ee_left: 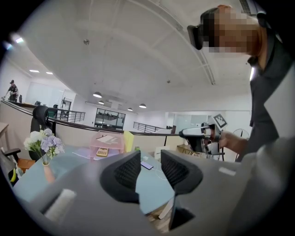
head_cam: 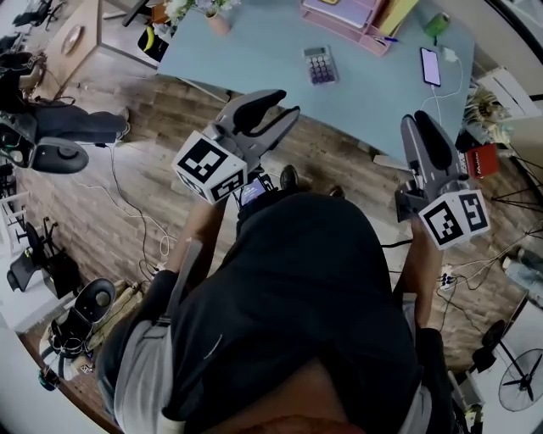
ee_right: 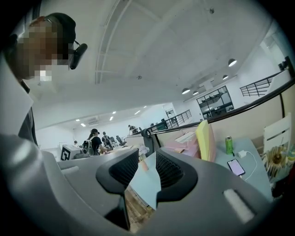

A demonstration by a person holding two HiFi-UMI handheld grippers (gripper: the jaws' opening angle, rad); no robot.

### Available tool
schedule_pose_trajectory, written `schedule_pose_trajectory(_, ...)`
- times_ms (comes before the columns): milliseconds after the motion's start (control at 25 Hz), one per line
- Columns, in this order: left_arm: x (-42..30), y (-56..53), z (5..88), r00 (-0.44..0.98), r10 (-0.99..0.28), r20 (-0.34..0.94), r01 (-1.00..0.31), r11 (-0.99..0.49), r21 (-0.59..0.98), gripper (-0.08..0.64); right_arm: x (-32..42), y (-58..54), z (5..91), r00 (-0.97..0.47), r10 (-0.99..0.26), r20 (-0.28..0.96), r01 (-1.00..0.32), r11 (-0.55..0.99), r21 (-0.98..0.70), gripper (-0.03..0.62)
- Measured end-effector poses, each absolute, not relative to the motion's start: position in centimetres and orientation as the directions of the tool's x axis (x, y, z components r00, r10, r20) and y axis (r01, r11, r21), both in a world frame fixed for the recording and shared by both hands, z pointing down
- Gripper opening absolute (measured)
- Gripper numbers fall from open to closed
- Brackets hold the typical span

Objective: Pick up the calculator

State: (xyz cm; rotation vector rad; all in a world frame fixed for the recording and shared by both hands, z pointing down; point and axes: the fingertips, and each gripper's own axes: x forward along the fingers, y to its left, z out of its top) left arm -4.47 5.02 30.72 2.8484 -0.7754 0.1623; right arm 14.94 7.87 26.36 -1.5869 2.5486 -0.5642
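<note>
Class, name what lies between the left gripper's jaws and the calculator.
Nothing: only bare table separates left gripper and calculator, in the head view.

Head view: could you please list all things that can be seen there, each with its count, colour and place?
table: one, light blue, top centre
calculator: one, grey, middle of the table
phone: one, dark, right part of the table
cable: one, white, beside the phone
paper tray: one, pink, far edge of the table
can: one, green, far right of the table
flower vase: one, pinkish, far left of the table
office chair: one, black, on the floor at left
left gripper: one, grey, jaws apart, empty
right gripper: one, grey, jaws apart, empty
</note>
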Motion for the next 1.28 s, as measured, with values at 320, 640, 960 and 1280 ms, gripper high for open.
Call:
schedule_pose_trajectory(320,-6.4,2.3,31.0,0.866,-0.471,0.167,-0.495,-0.855,0.154,0.187,13.5,5.6,26.7,-0.425,-0.896,0.13,-0.861,0.356,-0.364,0.118)
schedule_pose_trajectory(640,-7.3,0.0,31.0,0.882,-0.445,0.153,-0.466,-0.871,0.157,0.187,12.1,3.3,27.1,-0.401,-0.905,0.144,-0.87,0.327,-0.368,0.118)
schedule_pose_trajectory(960,-8.4,-1.9,33.2,0.864,-0.463,0.196,-0.494,-0.855,0.158,0.187,11.0,0.8,28.9,-0.455,-0.873,0.176,-0.848,0.365,-0.384,0.118)
schedule_pose_trajectory(1280,-6.3,-4.7,31.5,0.813,-0.564,0.142,-0.582,-0.791,0.188,0.187,11.9,-5.1,27.7,-0.556,-0.814,0.167,-0.799,0.469,-0.376,0.118)
